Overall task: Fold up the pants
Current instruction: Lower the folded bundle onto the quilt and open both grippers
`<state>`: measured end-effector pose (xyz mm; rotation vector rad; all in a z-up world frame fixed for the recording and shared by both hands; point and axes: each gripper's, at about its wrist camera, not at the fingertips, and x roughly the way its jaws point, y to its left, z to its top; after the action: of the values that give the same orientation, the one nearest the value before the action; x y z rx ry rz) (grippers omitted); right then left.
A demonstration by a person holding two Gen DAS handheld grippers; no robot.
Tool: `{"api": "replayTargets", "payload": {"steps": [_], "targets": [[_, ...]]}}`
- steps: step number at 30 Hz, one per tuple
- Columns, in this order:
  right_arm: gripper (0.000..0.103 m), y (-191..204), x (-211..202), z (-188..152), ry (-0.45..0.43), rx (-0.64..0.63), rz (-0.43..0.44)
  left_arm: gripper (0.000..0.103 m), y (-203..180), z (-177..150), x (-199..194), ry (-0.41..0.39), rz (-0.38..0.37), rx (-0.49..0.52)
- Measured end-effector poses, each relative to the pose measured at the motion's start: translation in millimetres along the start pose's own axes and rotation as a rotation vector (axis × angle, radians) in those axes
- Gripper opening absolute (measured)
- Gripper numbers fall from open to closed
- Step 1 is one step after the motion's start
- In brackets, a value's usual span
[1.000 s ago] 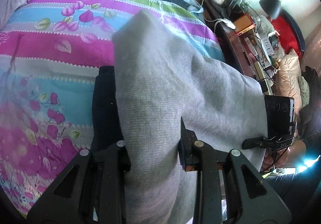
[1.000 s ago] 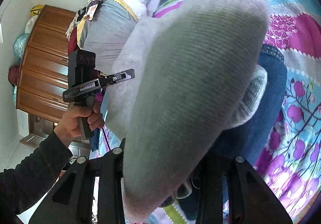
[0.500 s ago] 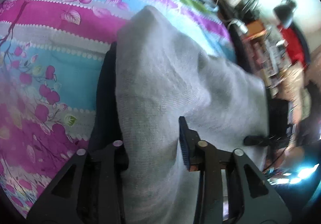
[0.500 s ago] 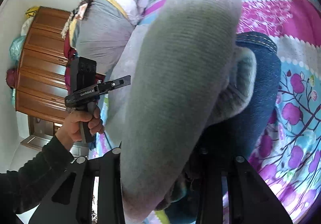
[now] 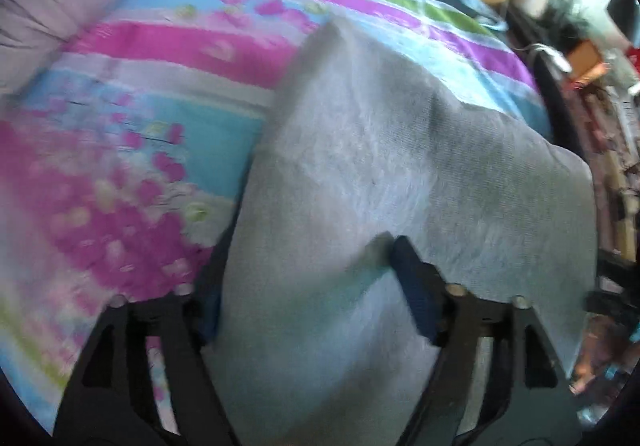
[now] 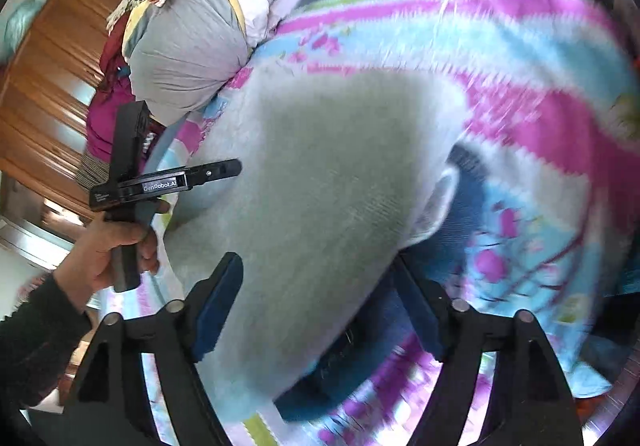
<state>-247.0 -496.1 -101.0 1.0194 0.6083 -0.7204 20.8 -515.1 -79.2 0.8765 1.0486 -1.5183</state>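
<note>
grippers opening, pants [image 5: 360, 174] between (seemingly loose)

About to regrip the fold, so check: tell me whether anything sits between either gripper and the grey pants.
Nothing visible does. The grey pants lie directly between the opening jaws of the left gripper and the right gripper. The dark blue garment lies underneath them on the bedspread, not in front.
</note>
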Motion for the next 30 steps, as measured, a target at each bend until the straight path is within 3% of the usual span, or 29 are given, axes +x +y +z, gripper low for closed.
{"api": "replayTargets", "payload": {"steps": [2, 4, 7, 10, 14, 18, 22, 26, 28, 30], "targets": [[0.081, 9, -17, -3, -0.023, -0.052, -0.064, 0.080, -6, -5, -17, -0.036, 0.099, -0.001], [0.081, 34, -38, 1, -0.099, -0.169, -0.140, 0.084, -10, -9, -31, -0.060, 0.184, -0.019], [0.087, 63, -37, 17, -0.173, -0.322, -0.132, 0.092, -13, -13, -35, -0.060, 0.251, -0.017], [0.087, 55, 0, 34, -0.154, -0.363, -0.127, 0.092, -16, -13, -25, -0.044, 0.260, -0.001], [0.087, 20, 38, 28, -0.069, -0.376, -0.177, 0.092, -19, -10, -23, -0.054, 0.274, 0.003], [0.088, 25, 36, 29, -0.064, -0.415, -0.200, 0.092, -24, -11, -33, -0.074, 0.347, -0.003], [0.088, 45, 2, 37, -0.125, -0.389, -0.210, 0.092, -36, -8, -57, -0.117, 0.396, -0.012], [0.093, 78, -48, 40, -0.202, -0.366, -0.253, 0.092, -54, -4, -94, -0.180, 0.391, -0.015], [0.101, 96, -73, 40, -0.232, -0.363, -0.299, 0.092, -65, -1, -123, -0.228, 0.393, -0.014], [0.103, 113, -95, 43, -0.250, -0.343, -0.375, 0.093, -72, 0, -147, -0.264, 0.391, -0.022]]}}
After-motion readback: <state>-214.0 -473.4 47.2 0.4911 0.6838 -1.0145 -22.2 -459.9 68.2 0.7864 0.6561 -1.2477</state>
